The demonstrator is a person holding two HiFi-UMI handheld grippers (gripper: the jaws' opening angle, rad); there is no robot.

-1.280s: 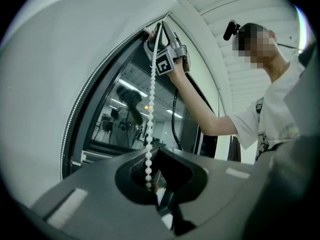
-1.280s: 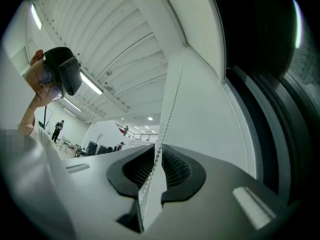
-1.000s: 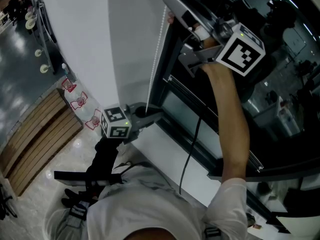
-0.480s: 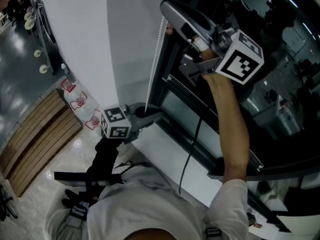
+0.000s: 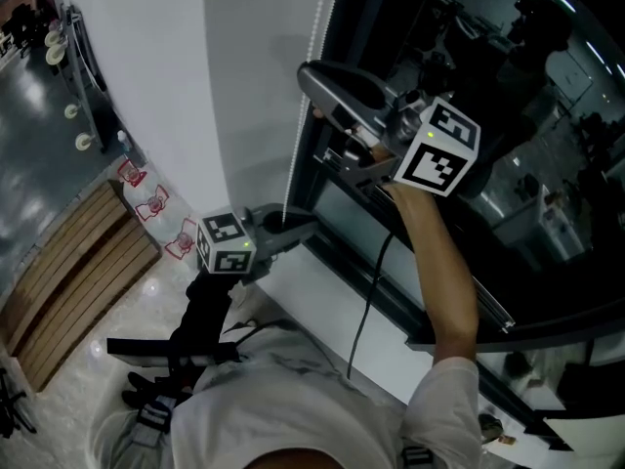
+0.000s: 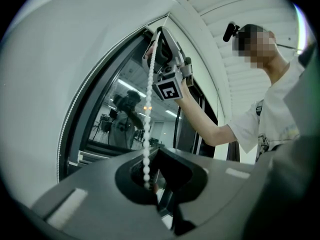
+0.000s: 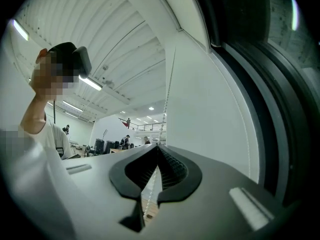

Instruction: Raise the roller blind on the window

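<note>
The white roller blind (image 5: 195, 86) hangs over the dark window (image 5: 508, 164). Its white bead chain (image 5: 301, 135) runs down along the blind's edge. High up, my right gripper (image 5: 307, 76) is shut on the chain; in the right gripper view the beads (image 7: 169, 99) pass down into the closed jaws of that gripper (image 7: 156, 176). Lower, near the sill, my left gripper (image 5: 309, 226) points level at the chain. In the left gripper view the chain (image 6: 148, 109) drops straight into this gripper (image 6: 148, 186), whose jaws look closed on it.
A white window sill (image 5: 322, 311) runs below the dark window frame (image 5: 391, 262). A black cable (image 5: 366, 301) hangs from my right arm across the sill. Wooden slats (image 5: 68, 281) and a glossy floor lie far below at the left.
My right gripper has come down along the blind's edge, still closed on the bead chain. The left gripper has stayed where it was.
</note>
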